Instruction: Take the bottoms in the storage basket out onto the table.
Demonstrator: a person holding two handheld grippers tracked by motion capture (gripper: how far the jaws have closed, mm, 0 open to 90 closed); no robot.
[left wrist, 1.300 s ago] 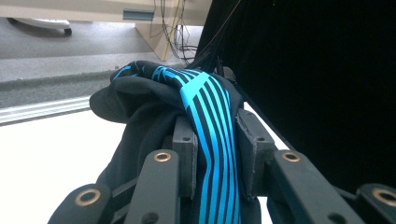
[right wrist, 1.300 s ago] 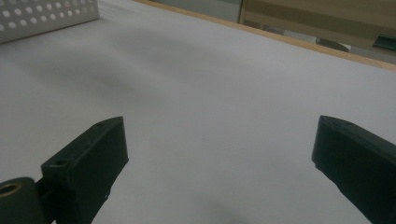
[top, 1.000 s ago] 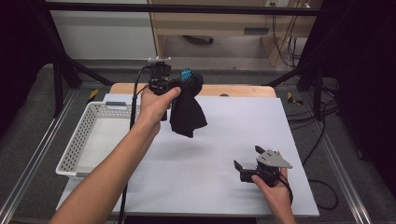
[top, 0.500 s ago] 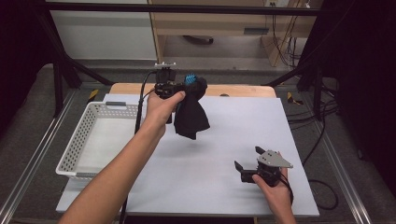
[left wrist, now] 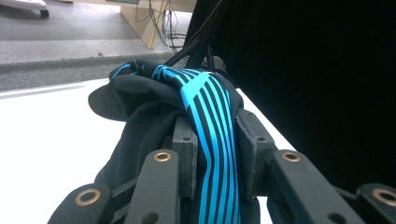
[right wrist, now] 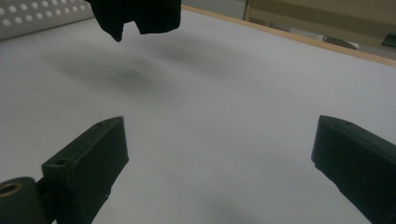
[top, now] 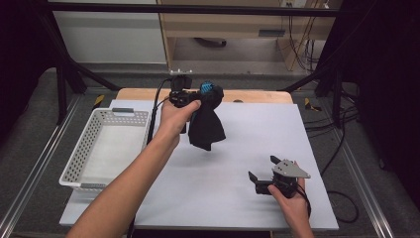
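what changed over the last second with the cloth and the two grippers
The left gripper, shut on the black and blue cloth, has sunk a little, so the hanging cloth is now closer to the white table; it still hangs above it. The grip has not changed. The right gripper stays open, low near the table's front right, and the white basket stays at the left.

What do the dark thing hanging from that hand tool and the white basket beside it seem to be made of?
The dark garment looks like soft knit fabric, matte black with bright blue stripes: it folds and droops limply from the left gripper. The basket looks like rigid white plastic, slightly glossy, with evenly moulded holes through its walls.
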